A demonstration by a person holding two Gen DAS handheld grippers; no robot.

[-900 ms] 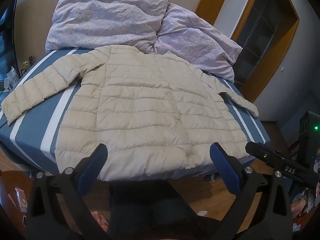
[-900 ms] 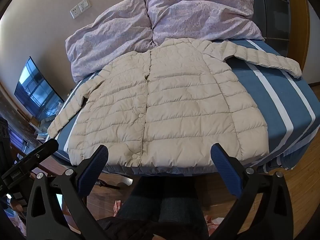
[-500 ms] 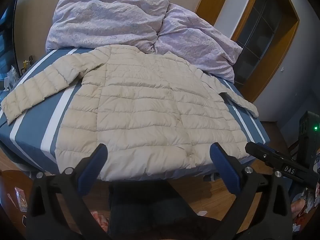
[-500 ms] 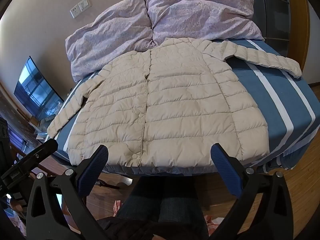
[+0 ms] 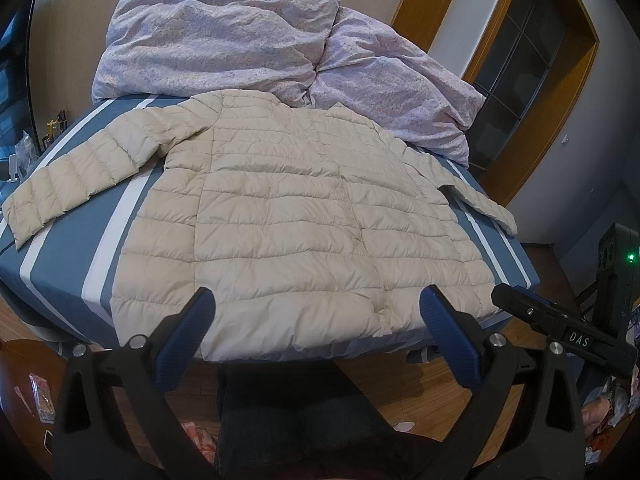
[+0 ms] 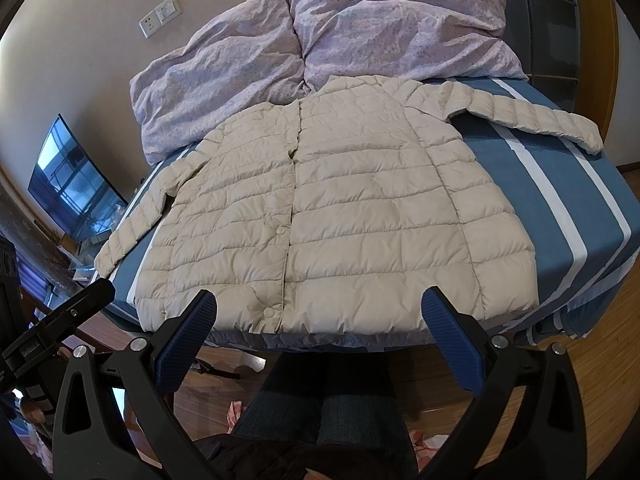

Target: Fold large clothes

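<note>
2 tongs [image 5: 316, 300] [image 6: 318, 300] gaping wide, empty; jacket [image 5: 304, 216] flat on bed [image 5: 68, 248] just beyond tips.

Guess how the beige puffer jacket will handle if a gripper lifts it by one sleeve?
The jacket is probably floppy: its sleeve lies limp on the bed. Likely light for its bulk, given the puffy quilted panels. The smooth shell may slip between pads, so pinch a thick seam.

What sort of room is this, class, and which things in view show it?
Most likely a bedroom: a bed with a striped sheet, a crumpled duvet at its head, and a jacket spread on it.
</note>
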